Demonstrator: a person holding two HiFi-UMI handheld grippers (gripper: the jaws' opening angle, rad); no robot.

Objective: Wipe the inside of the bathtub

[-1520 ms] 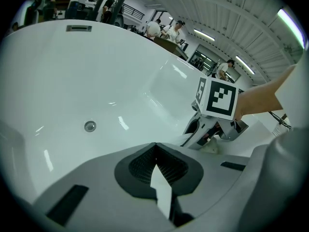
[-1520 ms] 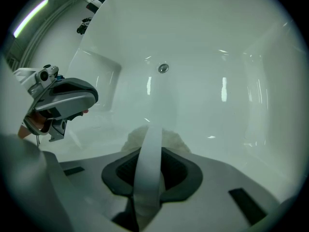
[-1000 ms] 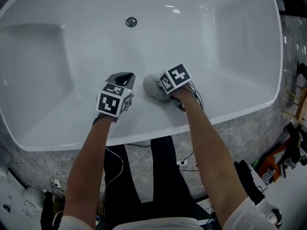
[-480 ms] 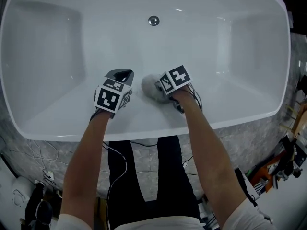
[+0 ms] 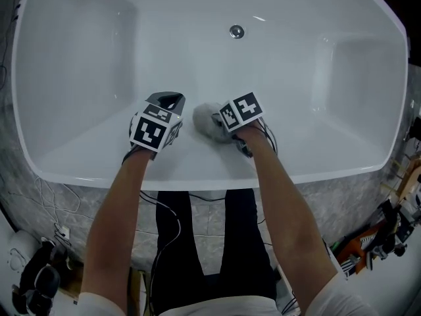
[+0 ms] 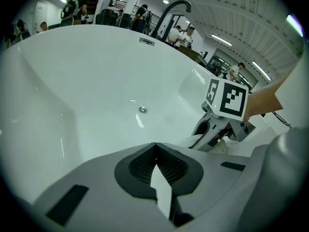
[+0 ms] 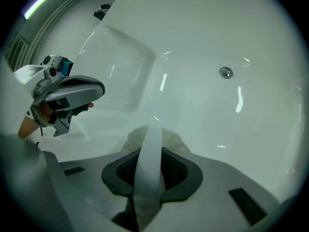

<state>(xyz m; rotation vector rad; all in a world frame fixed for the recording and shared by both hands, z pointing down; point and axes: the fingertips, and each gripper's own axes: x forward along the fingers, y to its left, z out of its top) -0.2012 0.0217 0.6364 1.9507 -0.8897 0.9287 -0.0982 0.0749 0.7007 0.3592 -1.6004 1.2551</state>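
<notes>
At mid-frame in the head view I see my right gripper (image 5: 217,120), jaws pinching a fluffy grey pad (image 5: 202,120) against the smooth near wall of the glossy white tub (image 5: 79,58), with my left gripper (image 5: 166,102) just beside it, jaws pressed together.

Bathtub (image 5: 99,58): glossy white, smooth, throwing glints.
Drain (image 5: 236,31): shiny metal.
Cloth (image 5: 202,122): pale grey, fluffy, matt.
Left tool (image 5: 166,101), right tool (image 5: 214,120): matt grey plastic, dark ribbed pads.
Floor (image 5: 329,193): grey, marbled like stone.
</notes>
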